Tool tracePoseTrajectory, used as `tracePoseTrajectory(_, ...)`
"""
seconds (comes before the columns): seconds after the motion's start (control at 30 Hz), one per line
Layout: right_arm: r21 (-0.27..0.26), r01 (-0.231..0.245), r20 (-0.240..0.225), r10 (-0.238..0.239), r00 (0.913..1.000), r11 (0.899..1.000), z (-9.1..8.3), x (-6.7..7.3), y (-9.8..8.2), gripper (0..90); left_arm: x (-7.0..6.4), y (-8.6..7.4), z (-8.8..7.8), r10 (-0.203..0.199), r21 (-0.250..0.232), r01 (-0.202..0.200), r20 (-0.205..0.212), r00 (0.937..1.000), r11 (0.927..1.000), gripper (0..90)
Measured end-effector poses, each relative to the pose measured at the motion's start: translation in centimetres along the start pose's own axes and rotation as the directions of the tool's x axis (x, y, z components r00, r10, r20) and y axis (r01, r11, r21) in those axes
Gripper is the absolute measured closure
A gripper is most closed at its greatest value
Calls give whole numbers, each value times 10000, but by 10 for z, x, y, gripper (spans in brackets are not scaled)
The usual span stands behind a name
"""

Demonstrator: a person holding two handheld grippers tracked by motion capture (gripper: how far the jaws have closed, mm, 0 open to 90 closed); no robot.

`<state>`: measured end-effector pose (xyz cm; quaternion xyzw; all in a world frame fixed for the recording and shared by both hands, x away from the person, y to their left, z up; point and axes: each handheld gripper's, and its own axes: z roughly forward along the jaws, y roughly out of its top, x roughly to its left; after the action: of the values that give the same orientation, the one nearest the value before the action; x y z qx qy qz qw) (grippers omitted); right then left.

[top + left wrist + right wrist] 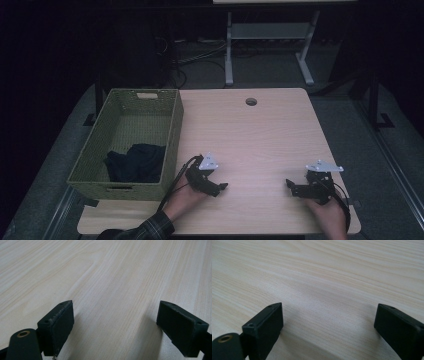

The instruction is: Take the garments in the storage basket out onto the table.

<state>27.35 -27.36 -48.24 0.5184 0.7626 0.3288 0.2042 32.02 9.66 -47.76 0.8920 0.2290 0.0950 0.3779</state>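
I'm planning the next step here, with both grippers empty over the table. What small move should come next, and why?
Probably swing the left gripper toward the green basket to reach the dark cloth bunched at its near end. Both it and the right gripper stand open over bare table, and the left is nearer.

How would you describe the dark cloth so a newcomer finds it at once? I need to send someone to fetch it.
Start at the light wooden table and look to its left edge, where a green woven basket stands. The dark cloth lies crumpled in the basket's near end. It is the one soft, dark bundle inside the basket, apart from the left gripper just outside its wall.
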Motion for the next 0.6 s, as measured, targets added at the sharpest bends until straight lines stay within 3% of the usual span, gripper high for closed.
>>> tracePoseTrajectory(0.6,5,74,-47,-74,10000,10000,0,-1,0,82,-2,2,-2,-277,87,275,145,9995,9996,144)
